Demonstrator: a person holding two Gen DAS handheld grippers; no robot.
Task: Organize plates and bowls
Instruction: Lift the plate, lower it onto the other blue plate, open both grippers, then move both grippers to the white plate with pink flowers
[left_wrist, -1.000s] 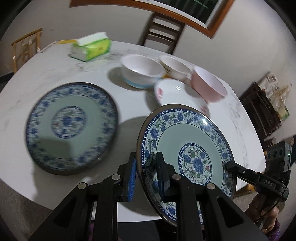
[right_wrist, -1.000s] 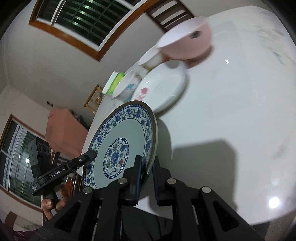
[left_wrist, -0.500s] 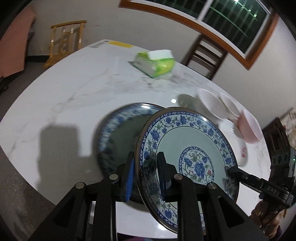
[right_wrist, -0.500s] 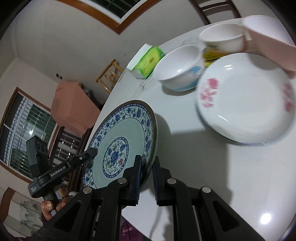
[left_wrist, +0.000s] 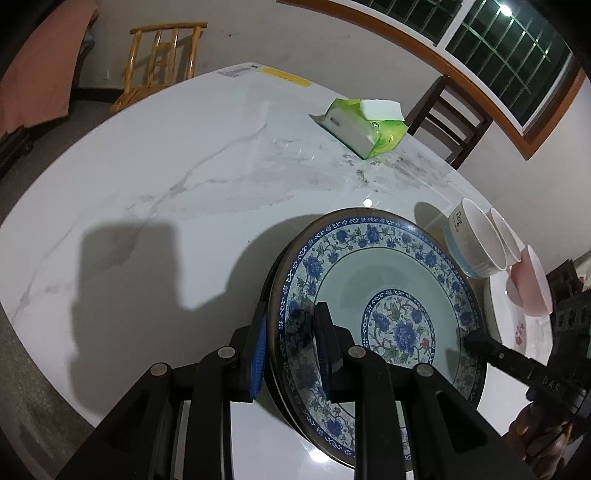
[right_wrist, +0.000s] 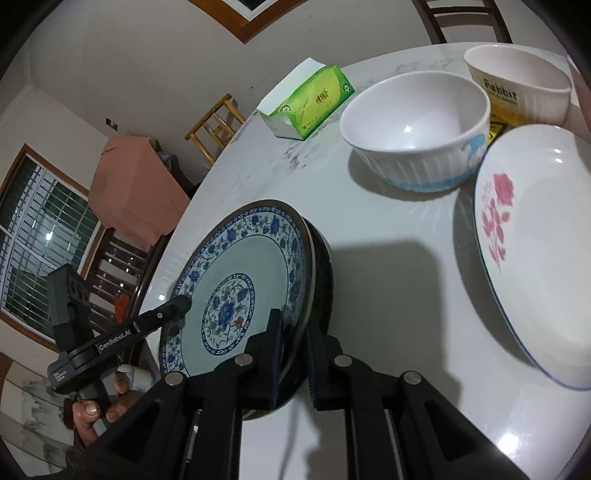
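A blue-and-white floral plate (left_wrist: 391, 295) (right_wrist: 243, 280) lies on top of a second, similar plate whose dark rim (right_wrist: 325, 273) shows beneath it. My left gripper (left_wrist: 291, 347) straddles the top plate's near rim, with a gap showing at both pads. My right gripper (right_wrist: 293, 354) straddles the opposite rim, its jaws spread wider than the rim. A white bowl with a blue base (right_wrist: 417, 129), a cream "Rabbit" bowl (right_wrist: 517, 85), a pink bowl (left_wrist: 532, 284) and a white rose plate (right_wrist: 539, 258) stand to the right.
A green tissue pack (left_wrist: 365, 125) (right_wrist: 314, 99) lies at the far side of the white marble table (left_wrist: 166, 177). Wooden chairs (left_wrist: 447, 118) stand around the table. The table's edge runs just under both grippers.
The held plate has moved left across the table and come down onto the second blue plate. Both grippers' jaws have widened around its rim.
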